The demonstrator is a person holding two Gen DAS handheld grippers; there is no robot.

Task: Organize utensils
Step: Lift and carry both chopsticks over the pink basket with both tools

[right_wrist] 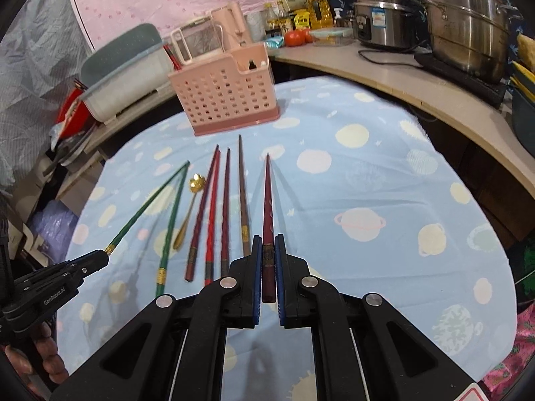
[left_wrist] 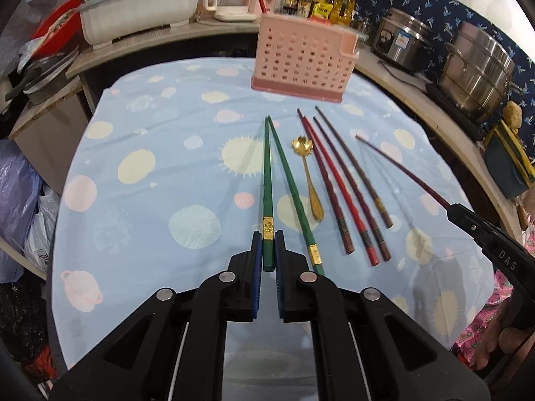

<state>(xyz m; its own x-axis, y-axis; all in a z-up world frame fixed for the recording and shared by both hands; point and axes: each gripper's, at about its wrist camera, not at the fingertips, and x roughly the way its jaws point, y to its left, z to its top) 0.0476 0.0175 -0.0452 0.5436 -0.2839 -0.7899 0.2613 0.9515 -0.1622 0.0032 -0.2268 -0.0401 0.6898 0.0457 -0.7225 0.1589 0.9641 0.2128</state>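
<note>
My left gripper (left_wrist: pixel 268 239) is shut on the thick end of a green chopstick (left_wrist: pixel 267 173), lifted off the blue cloth (left_wrist: pixel 150 133). Its twin green chopstick (left_wrist: pixel 294 200) lies beside it. Next to that lie a gold spoon (left_wrist: pixel 308 180) and several red and brown chopsticks (left_wrist: pixel 337 183). My right gripper (right_wrist: pixel 268 242) is shut on a dark red chopstick (right_wrist: pixel 267 200), raised above the cloth. The left gripper (right_wrist: pixel 100 259) also shows in the right wrist view, at the left. A pink perforated utensil basket (left_wrist: pixel 301 60) (right_wrist: pixel 224 97) stands upright at the cloth's far edge.
A curved counter (right_wrist: pixel 418 77) behind the table carries steel pots (right_wrist: pixel 468 23), a rice cooker (right_wrist: pixel 384 23), bottles and a pink kettle (right_wrist: pixel 230 23). A grey tub (left_wrist: pixel 140 10) sits at the back left. Plastic bags (left_wrist: pixel 20 180) lie left of the table.
</note>
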